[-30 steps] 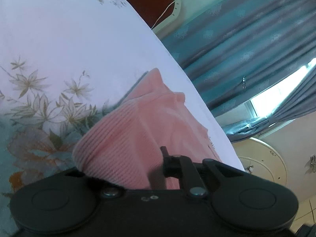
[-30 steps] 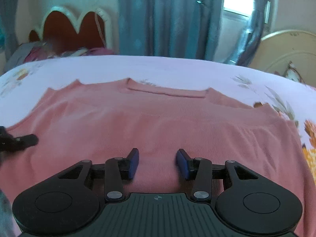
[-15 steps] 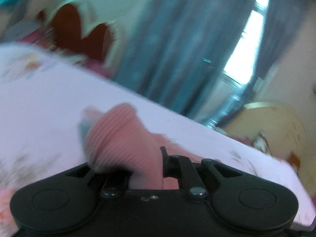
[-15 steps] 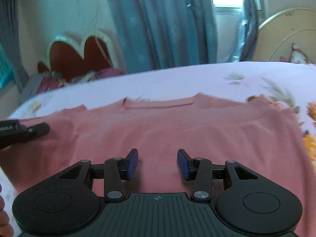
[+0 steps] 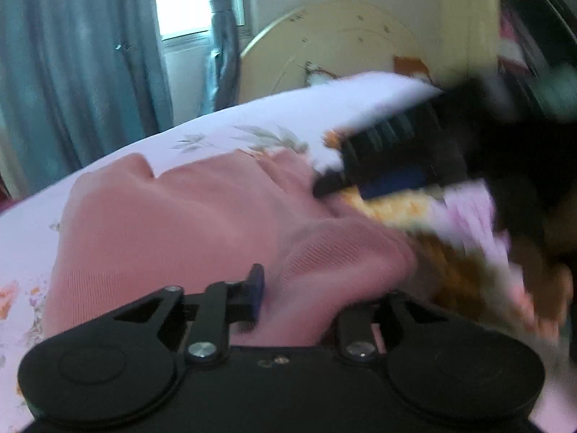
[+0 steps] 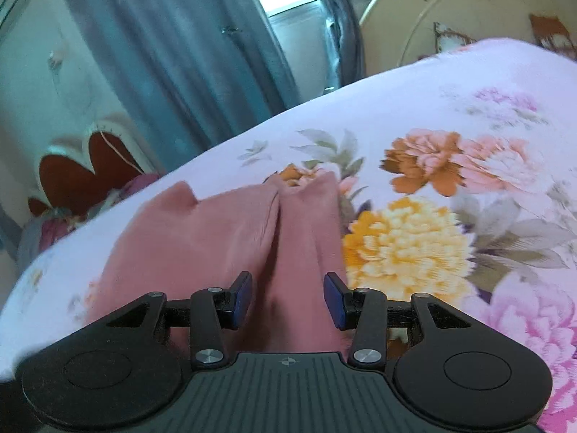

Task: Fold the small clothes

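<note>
A pink knit top [image 5: 187,216] is laid on a flowered bedsheet [image 6: 414,115], doubled over, with a lengthwise crease seen in the right wrist view [image 6: 277,223]. Its near edge is cut off behind both gripper bodies, and its right side in the left wrist view is lost in motion blur. A bunched fold of the top is held in the left gripper [image 5: 313,288]; only the left blue pad [image 5: 256,296] is seen, the other finger being covered by fabric, so the jaws are closed onto the cloth. The right gripper [image 6: 287,297] is held with its fingers spread apart over the top, nothing being pinched between the blue pads [image 6: 241,299]; whether the cloth is touched cannot be told. It is also seen, blurred, at the right of the left wrist view [image 5: 389,158]. No readable writing is made out. Blue-grey curtains [image 6: 173,54] and a cream headboard [image 6: 450,11] are seen behind the bed.
</note>
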`<act>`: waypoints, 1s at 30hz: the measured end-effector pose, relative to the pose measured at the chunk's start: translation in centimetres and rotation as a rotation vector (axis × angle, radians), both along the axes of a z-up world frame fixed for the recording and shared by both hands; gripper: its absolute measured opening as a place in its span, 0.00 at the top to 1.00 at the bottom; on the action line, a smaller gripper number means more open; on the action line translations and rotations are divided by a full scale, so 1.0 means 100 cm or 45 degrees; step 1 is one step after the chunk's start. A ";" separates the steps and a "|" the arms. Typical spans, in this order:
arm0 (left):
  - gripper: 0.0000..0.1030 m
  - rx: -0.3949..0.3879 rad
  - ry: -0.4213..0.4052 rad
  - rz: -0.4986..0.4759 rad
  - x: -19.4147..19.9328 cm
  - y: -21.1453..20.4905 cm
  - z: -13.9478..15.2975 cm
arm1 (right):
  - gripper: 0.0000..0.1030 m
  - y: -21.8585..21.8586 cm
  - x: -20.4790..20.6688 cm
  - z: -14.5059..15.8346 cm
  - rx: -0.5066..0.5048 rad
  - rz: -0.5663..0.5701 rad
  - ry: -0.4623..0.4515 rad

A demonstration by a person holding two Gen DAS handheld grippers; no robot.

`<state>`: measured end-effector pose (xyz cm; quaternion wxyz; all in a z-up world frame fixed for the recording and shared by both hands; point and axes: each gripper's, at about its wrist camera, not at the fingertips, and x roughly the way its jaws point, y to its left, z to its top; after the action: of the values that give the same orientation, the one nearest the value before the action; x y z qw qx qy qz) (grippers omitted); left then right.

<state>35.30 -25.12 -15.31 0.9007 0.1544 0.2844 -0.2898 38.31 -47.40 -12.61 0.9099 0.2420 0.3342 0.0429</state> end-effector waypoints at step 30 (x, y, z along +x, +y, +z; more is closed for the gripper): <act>0.42 -0.294 0.084 0.507 0.045 0.120 0.042 | 0.91 0.046 0.049 -0.010 -0.188 0.201 -0.020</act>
<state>39.75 -13.12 -11.11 0.9420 -0.0184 0.3037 -0.1418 43.20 -42.80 -13.64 0.9217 0.1469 0.3472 0.0916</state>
